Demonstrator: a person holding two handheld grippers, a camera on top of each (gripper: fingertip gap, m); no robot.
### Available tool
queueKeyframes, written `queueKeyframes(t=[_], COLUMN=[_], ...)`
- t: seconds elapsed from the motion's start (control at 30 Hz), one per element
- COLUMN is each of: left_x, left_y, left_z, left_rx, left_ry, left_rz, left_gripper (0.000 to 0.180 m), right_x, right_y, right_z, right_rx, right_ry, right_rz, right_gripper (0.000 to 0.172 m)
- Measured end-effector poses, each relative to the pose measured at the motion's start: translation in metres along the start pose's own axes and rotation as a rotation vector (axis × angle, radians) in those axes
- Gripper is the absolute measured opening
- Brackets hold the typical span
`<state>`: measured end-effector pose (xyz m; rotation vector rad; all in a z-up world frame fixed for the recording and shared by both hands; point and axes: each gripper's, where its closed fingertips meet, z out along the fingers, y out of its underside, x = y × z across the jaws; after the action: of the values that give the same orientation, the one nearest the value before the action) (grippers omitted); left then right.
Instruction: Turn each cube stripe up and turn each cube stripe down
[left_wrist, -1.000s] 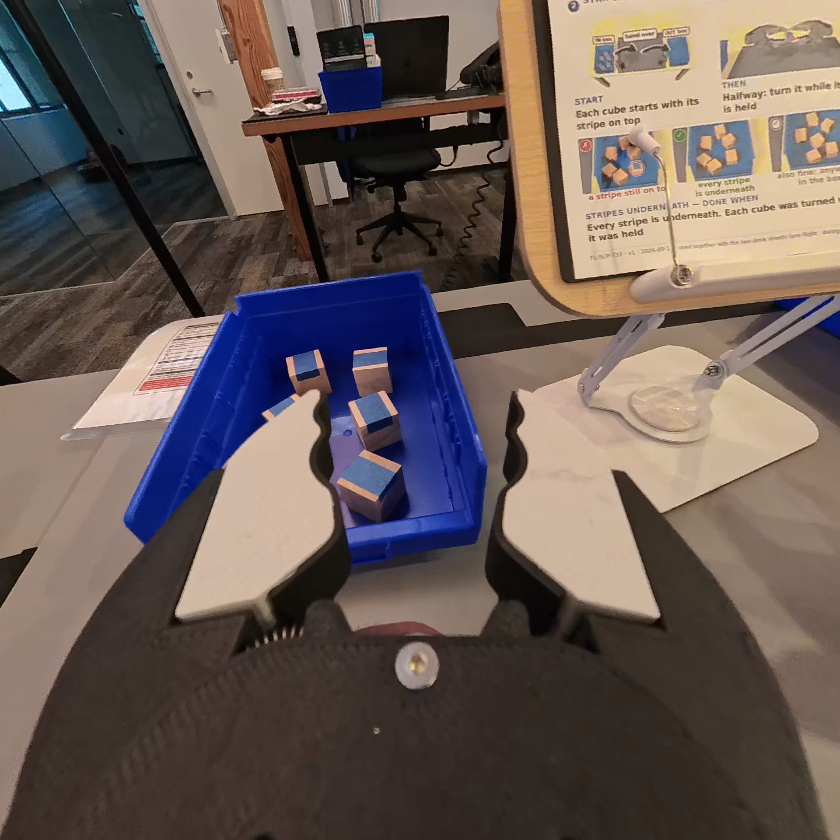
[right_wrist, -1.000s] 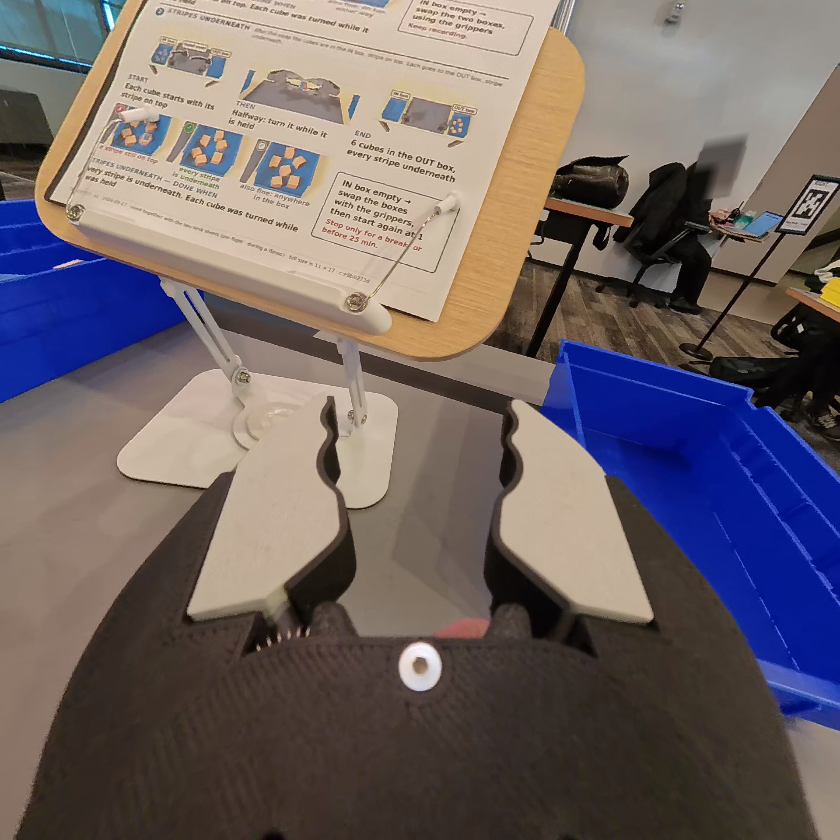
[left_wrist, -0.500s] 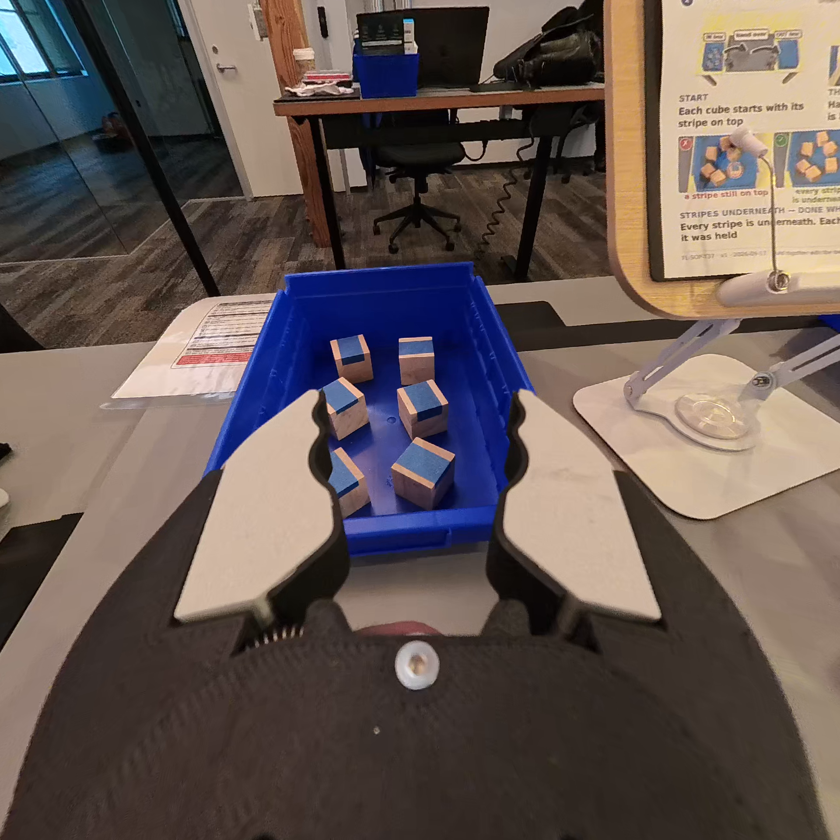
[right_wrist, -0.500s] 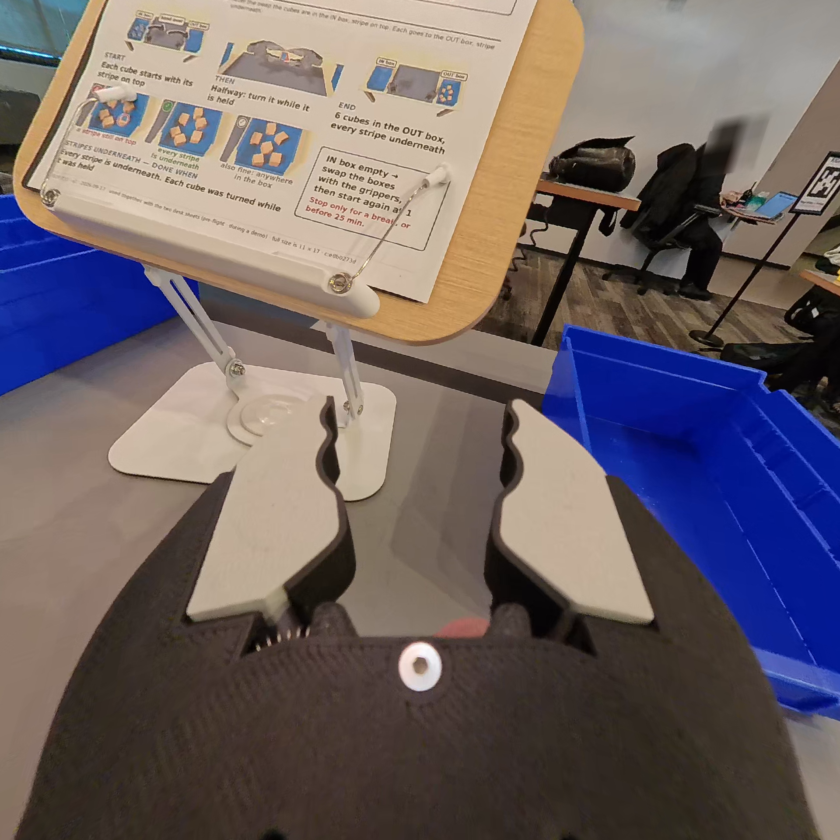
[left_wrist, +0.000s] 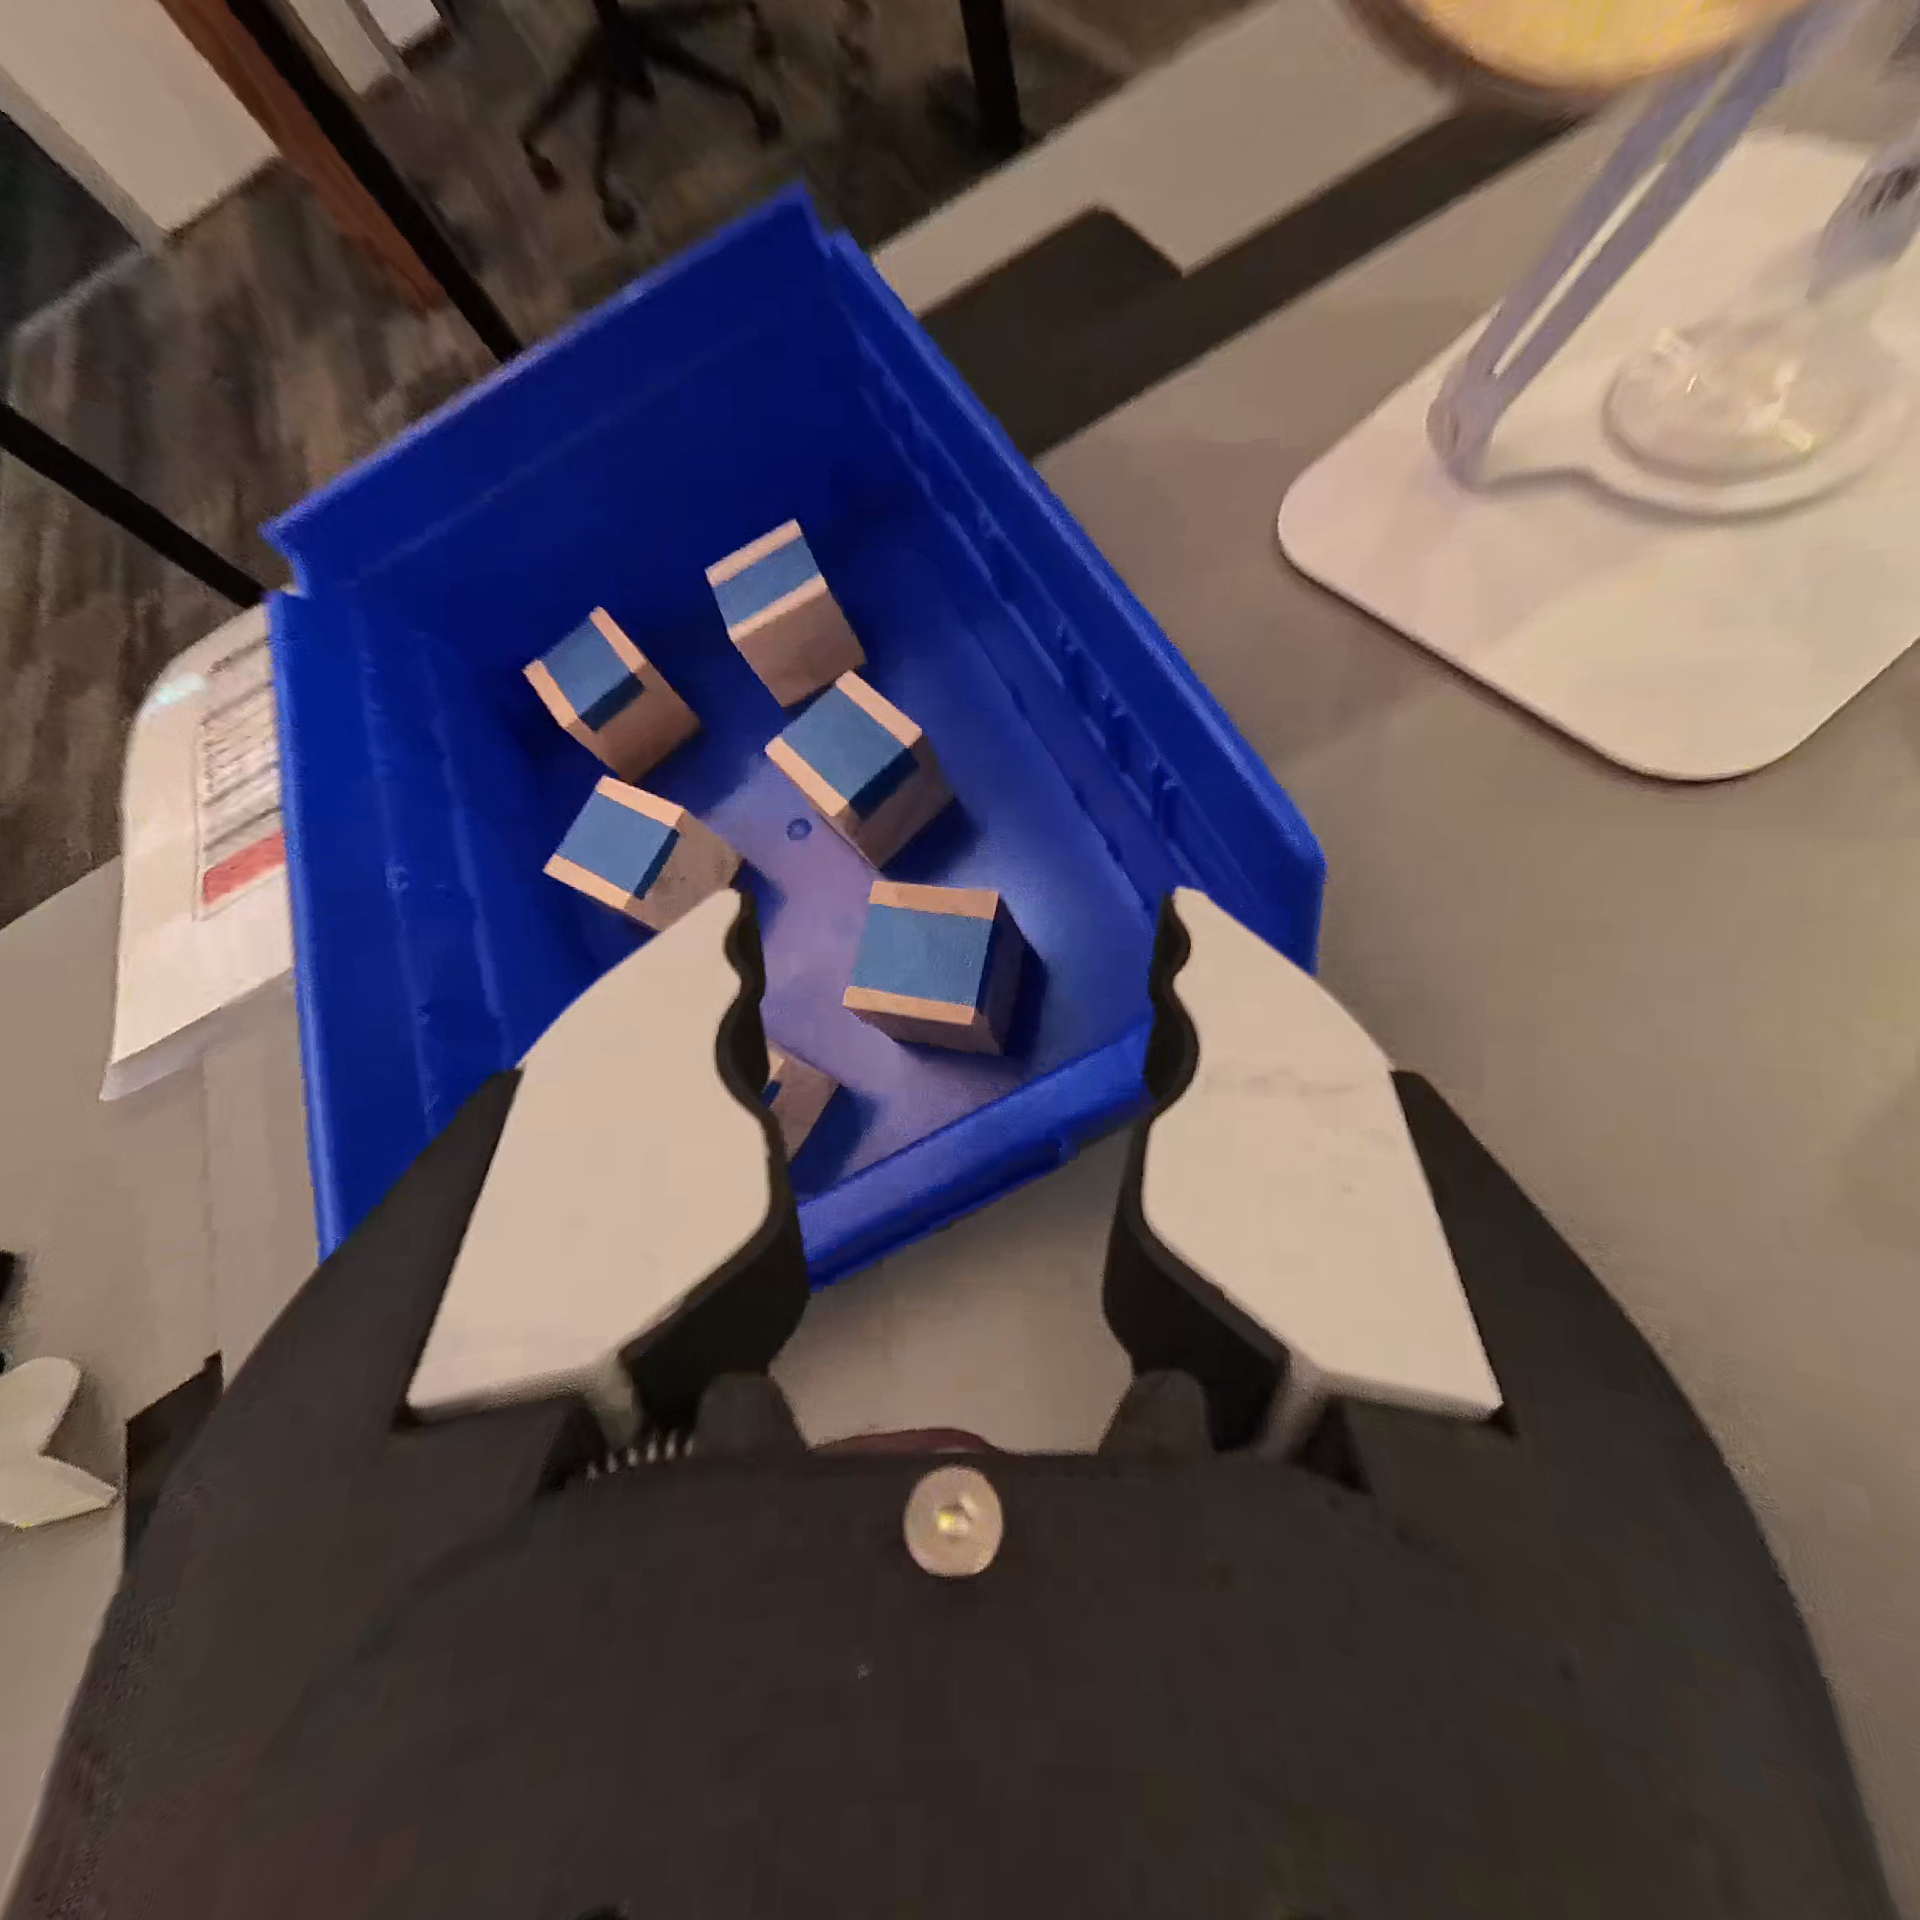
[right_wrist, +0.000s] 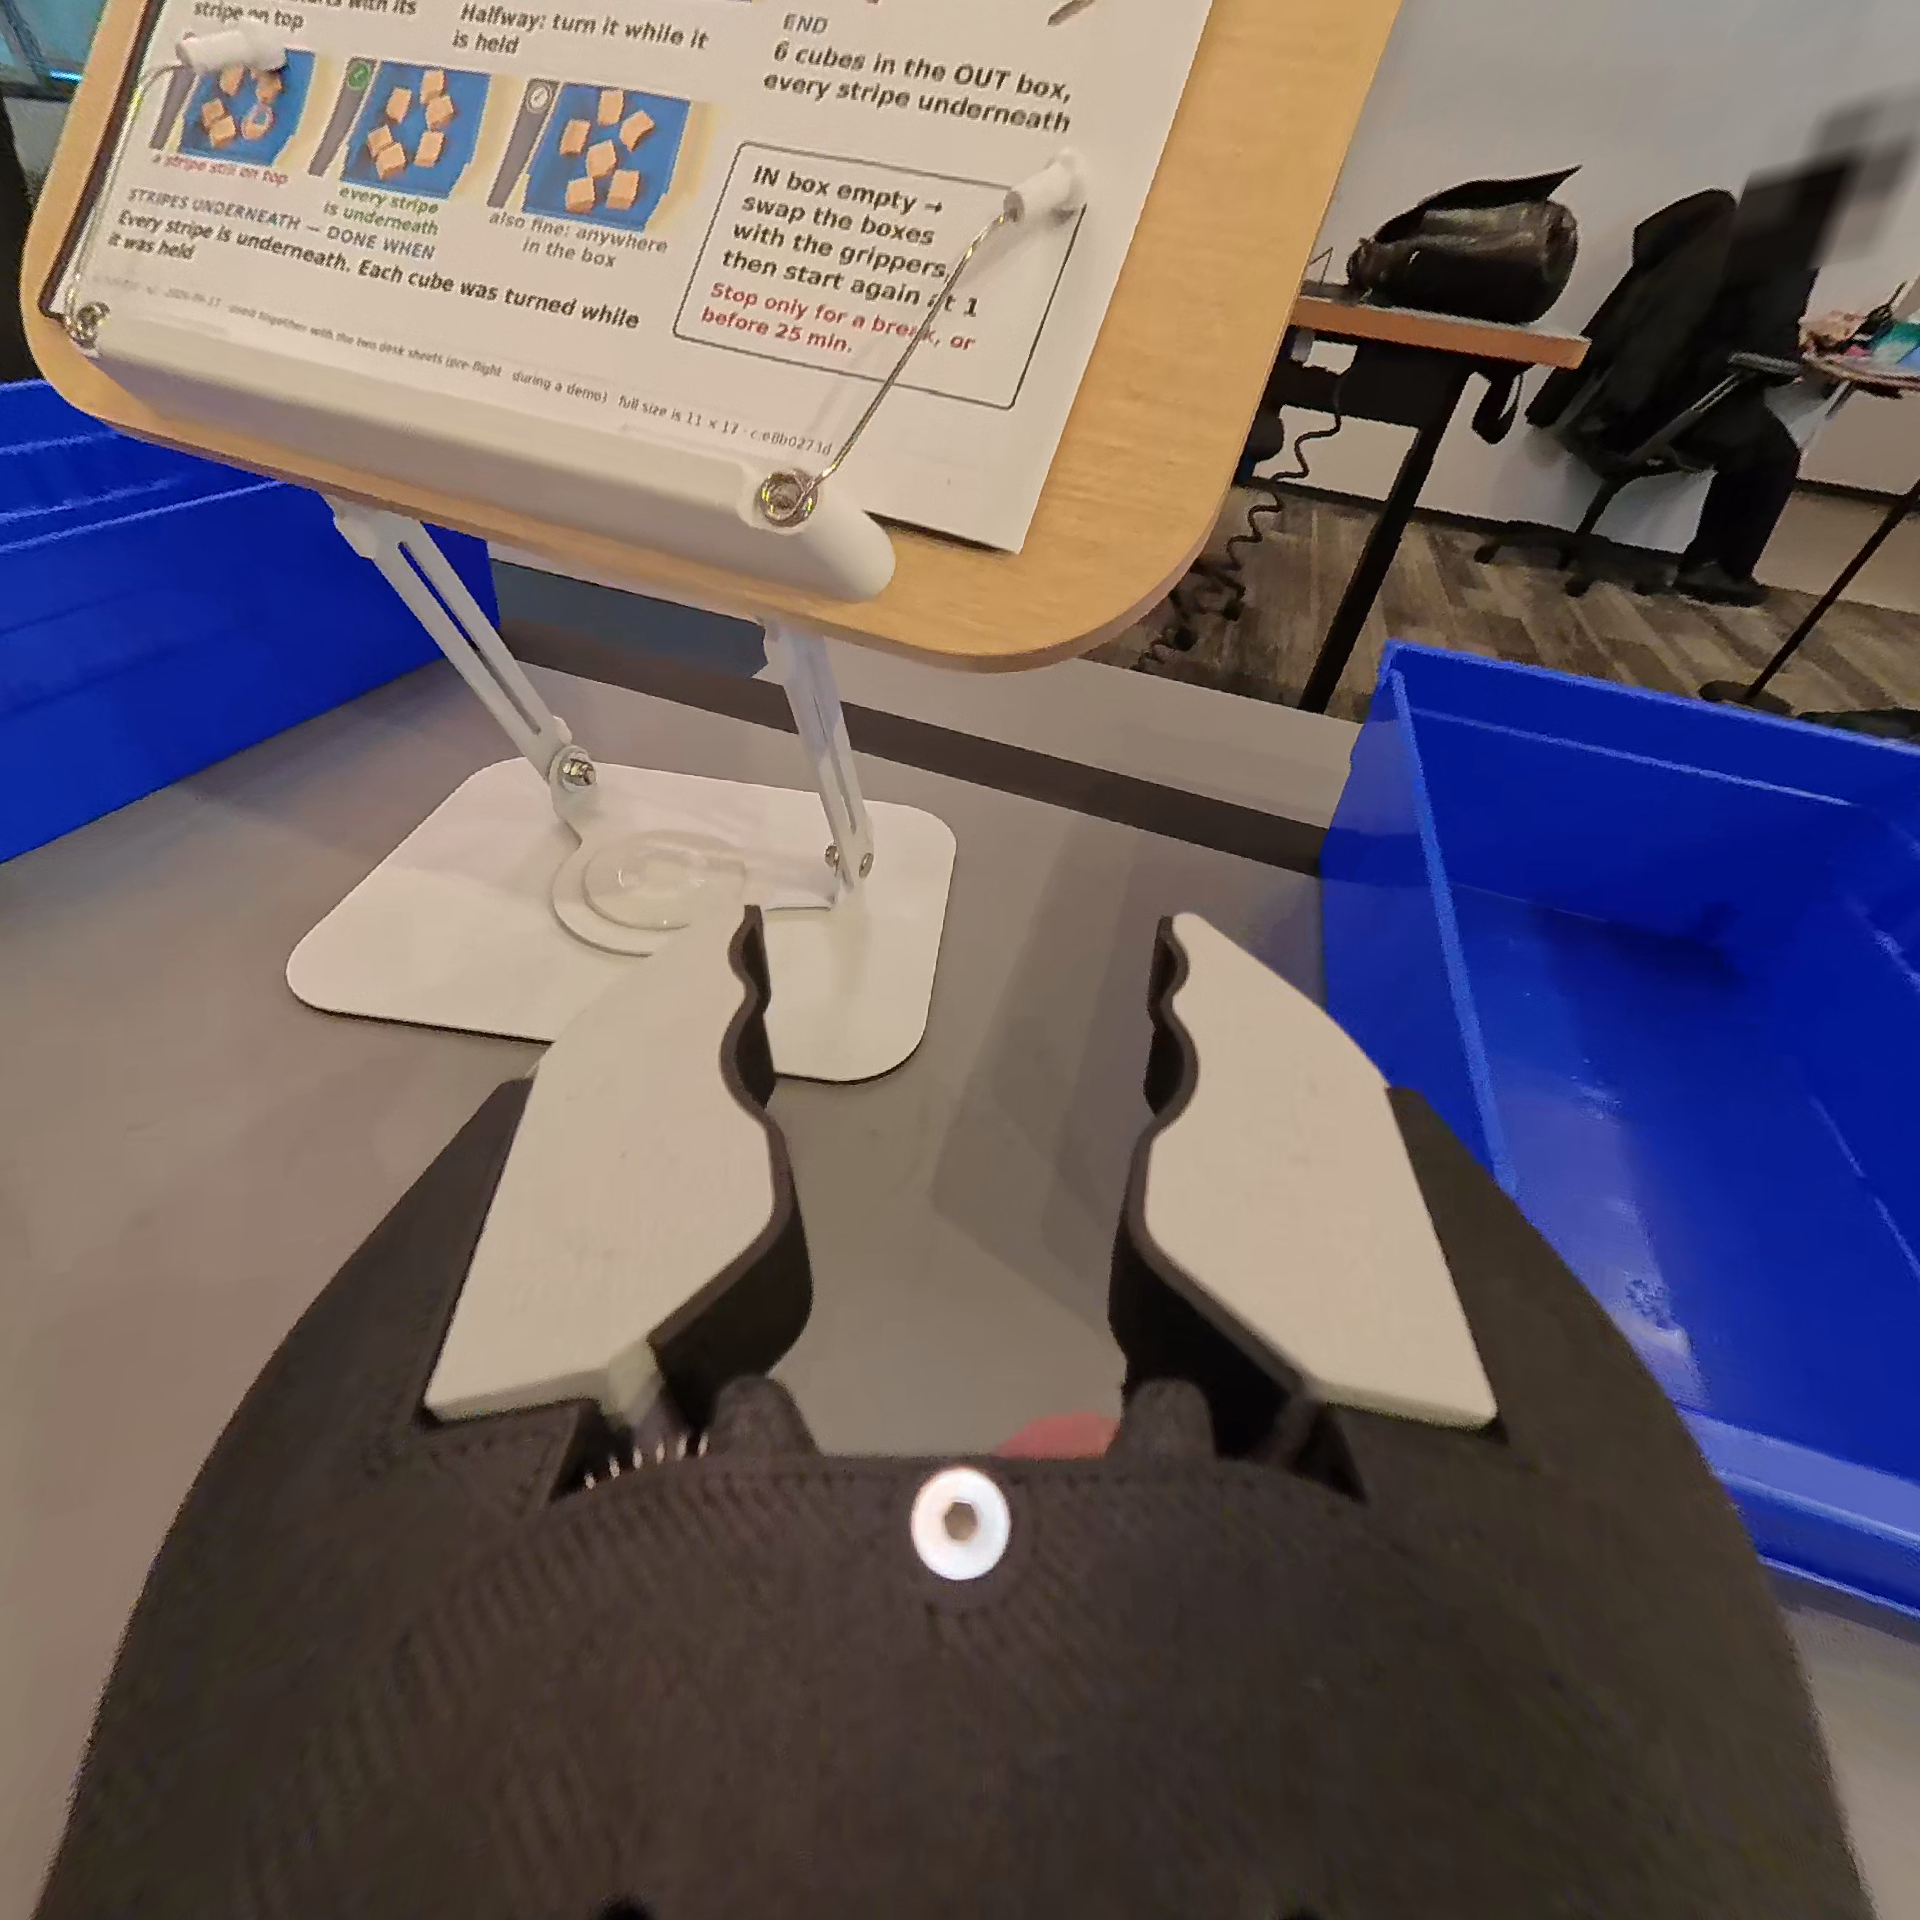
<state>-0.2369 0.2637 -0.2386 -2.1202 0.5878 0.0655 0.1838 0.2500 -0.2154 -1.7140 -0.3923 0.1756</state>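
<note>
In the left wrist view a blue bin (left_wrist: 436, 935) on the grey table holds several wooden cubes, each with a blue stripe on top. My left gripper (left_wrist: 956, 914) is open and empty, tilted down over the bin's near end. The nearest cube (left_wrist: 925, 966) lies below, between the fingertips, untouched. Another cube (left_wrist: 800, 1101) is partly hidden behind the left finger (left_wrist: 623, 1122). My right gripper (right_wrist: 956, 935) is open and empty above the bare table. An empty blue bin (right_wrist: 1662, 1039) stands to its right.
A white stand (right_wrist: 623, 935) carries a wooden board with an instruction sheet (right_wrist: 623, 208) at the table's middle; its base (left_wrist: 1558, 623) lies right of the cube bin. A paper sheet (left_wrist: 197, 831) lies left of that bin. Desks, chairs and a seated person (right_wrist: 1745, 416) are beyond.
My left gripper has moved forward and tipped down over the cube bin, so the cubes now lie under the fingertips. My right gripper has edged slightly closer to the stand. Both stay open.
</note>
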Motion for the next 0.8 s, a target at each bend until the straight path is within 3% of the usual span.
queueKeyframes(t=[0.33, 0.57, 0.63, 0.7, 0.8], left_x=[-0.009, -0.008, -0.007, -0.002, 0.0], left_y=[0.042, 0.061, 0.066, 0.067, 0.062], left_z=[0.058, 0.072, 0.075, 0.075, 0.077], left_rx=[-0.524, -0.696, -0.724, -0.735, -0.691], left_ry=[0.18, 0.251, 0.275, 0.322, 0.324], left_rz=[0.126, 0.136, 0.111, 0.05, 0.072], left_gripper=[0.075, 0.073, 0.065, 0.045, 0.045], right_x=[-0.001, 0.0, 0.002, 0.003, 0.003], right_y=[0.008, 0.013, 0.015, 0.017, 0.016], right_z=[0.005, 0.007, 0.008, 0.008, 0.008], right_rx=[-0.014, -0.025, -0.028, -0.031, -0.03], right_ry=[-0.039, -0.048, -0.047, -0.047, -0.049], right_rz=[0.047, 0.056, 0.061, 0.063, 0.064], right_gripper=[0.071, 0.071, 0.071, 0.071, 0.07])
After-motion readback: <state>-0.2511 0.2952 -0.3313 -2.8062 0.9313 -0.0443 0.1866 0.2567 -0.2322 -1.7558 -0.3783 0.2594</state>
